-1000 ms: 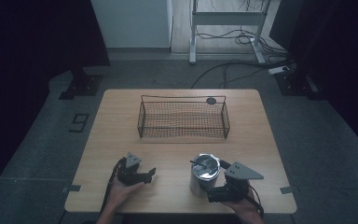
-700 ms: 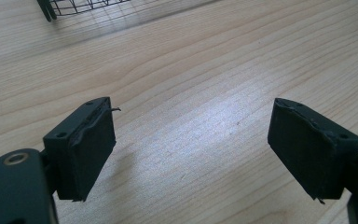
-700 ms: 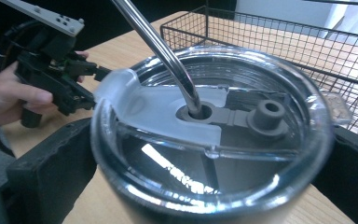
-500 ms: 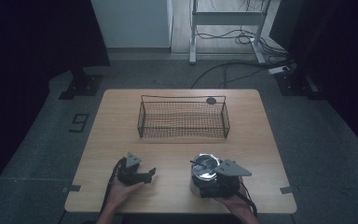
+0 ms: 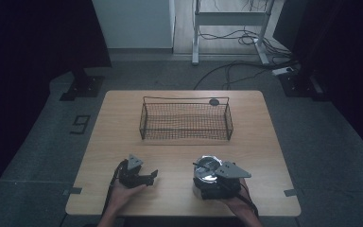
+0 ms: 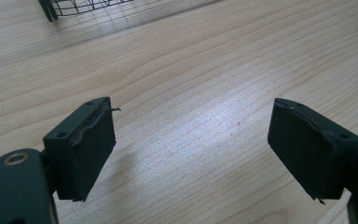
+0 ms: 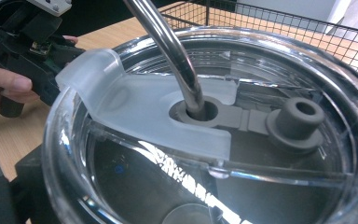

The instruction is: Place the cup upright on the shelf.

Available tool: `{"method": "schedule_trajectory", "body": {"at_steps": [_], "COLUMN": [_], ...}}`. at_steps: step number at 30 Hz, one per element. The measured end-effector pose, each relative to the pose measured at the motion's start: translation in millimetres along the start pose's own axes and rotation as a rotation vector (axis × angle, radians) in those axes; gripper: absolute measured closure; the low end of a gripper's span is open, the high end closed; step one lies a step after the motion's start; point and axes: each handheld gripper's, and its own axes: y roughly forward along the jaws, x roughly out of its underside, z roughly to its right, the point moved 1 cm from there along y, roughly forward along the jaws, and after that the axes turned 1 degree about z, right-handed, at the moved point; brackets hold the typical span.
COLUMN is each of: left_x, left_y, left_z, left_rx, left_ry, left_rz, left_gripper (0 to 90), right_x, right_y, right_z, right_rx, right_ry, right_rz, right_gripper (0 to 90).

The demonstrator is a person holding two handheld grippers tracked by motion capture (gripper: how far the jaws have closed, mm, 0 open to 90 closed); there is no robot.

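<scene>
the right gripper view is showing what the high view blurs: a clear plastic tumbler lid (image 7: pixel 214 140) with a bent metal straw (image 7: pixel 168 46) passing through it. the right gripper (image 5: pixel 212 182) is sitting against this cup near the tabletop's (image 5: pixel 264 142) front edge, its jaws hidden, so their state is unclear. the left gripper (image 6: pixel 191 140) is holding its jaws spread wide over bare wood, the black wire basket (image 5: pixel 185 119) lying well beyond.

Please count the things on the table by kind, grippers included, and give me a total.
Wire baskets: 1, the black wire basket at the far side.
Cups: 1, the lidded cup with a metal straw, at the right gripper.
Small dark round things: 1, a disc behind the basket.
Grippers: 2, counting the left gripper, open over bare wood.
Total: 5
</scene>
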Motion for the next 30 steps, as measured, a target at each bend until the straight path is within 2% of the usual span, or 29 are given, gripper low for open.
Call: {"method": "schedule_trajectory", "body": {"at_steps": [7,18,22,30], "left_x": [-0.1,-1.4,-1.7,-1.9], "left_y": [-0.2,-2.7,-4.2,-4.3], "left_z": [-0.3,-3.3,-5.6,-6.4], "left_rx": [0.001,-0.001,-0.003,0.001], "left_ry": [-0.002,-0.015,-0.022,-0.024], "left_rz": [0.001,0.013,0.014,0.016], "left_gripper": [15.3,15.3,15.3,15.3], "right_x": [-0.9,-2.2,-6.2,-17.0], "right_y": [0.1,0.4,2.2,-1.0], "right_z": [-1.4,3.0,5.5,12.2], "right_rx": [0.014,0.001,0.008,0.015], "right_ry": [-0.002,0.002,0.004,0.010], "right_rz": [-0.003,-0.004,-0.012,0.011], "right_gripper": [3.1,3.3,3.3,3.3]}}
